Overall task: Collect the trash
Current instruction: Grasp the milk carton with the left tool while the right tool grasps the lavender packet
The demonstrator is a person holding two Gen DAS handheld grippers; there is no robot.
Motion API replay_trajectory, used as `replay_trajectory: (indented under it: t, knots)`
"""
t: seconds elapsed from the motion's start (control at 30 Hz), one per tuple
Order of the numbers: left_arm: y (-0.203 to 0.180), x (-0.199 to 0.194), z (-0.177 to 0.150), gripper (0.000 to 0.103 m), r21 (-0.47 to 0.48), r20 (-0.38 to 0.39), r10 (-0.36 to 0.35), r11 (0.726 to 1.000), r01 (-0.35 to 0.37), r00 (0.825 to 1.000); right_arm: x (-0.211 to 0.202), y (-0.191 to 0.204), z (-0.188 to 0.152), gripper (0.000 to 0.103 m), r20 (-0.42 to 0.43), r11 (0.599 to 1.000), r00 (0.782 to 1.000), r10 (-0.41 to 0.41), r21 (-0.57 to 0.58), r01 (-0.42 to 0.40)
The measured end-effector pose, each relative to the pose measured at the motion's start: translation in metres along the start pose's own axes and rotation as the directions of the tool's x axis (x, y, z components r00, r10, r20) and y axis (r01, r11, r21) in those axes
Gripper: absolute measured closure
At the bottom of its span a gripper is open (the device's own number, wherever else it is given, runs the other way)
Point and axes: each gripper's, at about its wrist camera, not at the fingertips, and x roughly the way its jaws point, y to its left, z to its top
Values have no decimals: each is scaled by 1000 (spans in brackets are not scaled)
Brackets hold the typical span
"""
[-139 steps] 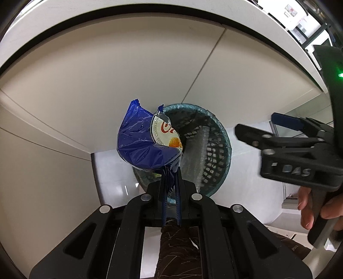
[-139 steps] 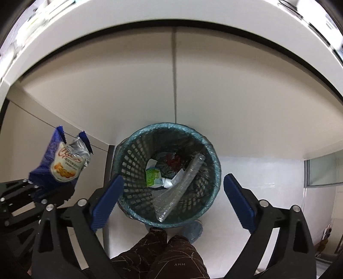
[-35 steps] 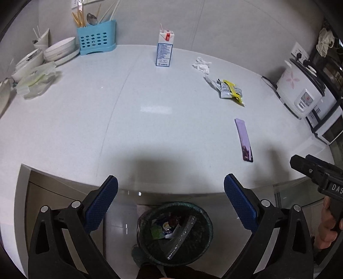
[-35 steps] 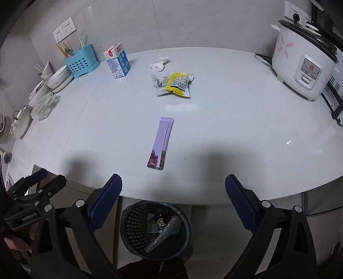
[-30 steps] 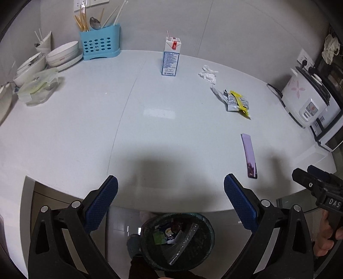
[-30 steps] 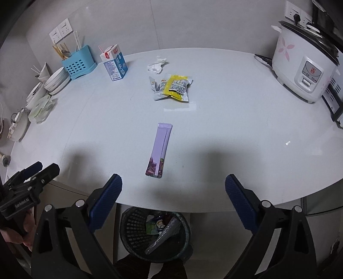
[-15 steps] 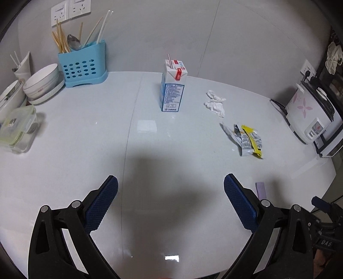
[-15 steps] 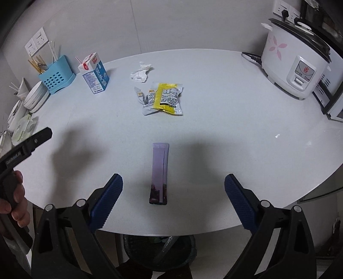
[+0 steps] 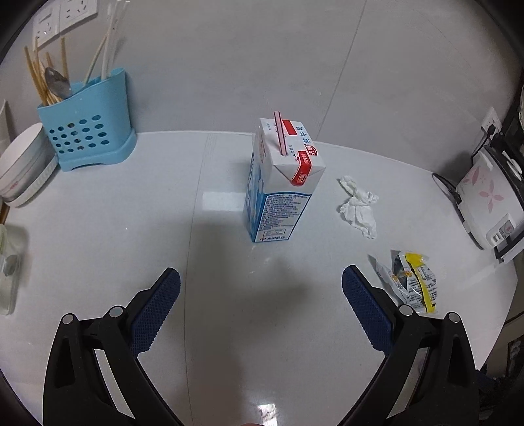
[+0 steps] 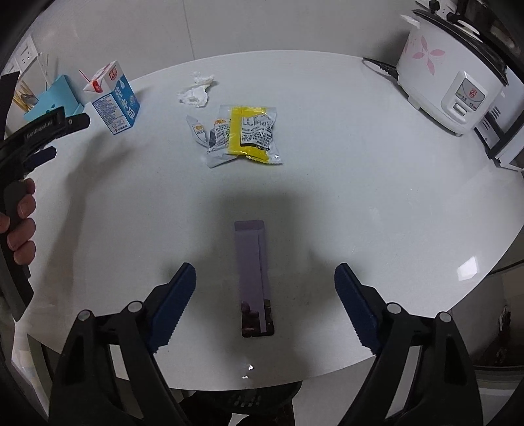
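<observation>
Long purple flat wrapper [image 10: 253, 278] is laid near the white counter [image 10: 360, 196] front edge, bare surface around | right gripper [image 10: 265, 296] is held spread astride it, closing, untouched | left gripper [image 9: 260, 295] is held wide before the upright blue-white milk carton [image 9: 278, 190].

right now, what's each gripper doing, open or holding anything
left gripper: open, empty, facing the milk carton.
right gripper: open, jaws just closing, purple wrapper between them, not gripped.

A glossy white table [image 10: 360, 196] fills the frame; pale tiled wall [image 9: 262, 65] behind, sockets [image 9: 65, 13] upper left.
</observation>
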Motion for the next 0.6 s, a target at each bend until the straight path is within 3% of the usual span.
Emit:
replay_trajectory:
  t: [0.5,0.6]
  knots:
    - [-8,47,27,7,13,0,32,999,-32,999,25,0,4,28,-57,999,998,-14,49,17]
    - [-7,50,31,16,2,-2,30,1000,-30,1000,30,-1,5,32,-68,998,998,-7,57,10]
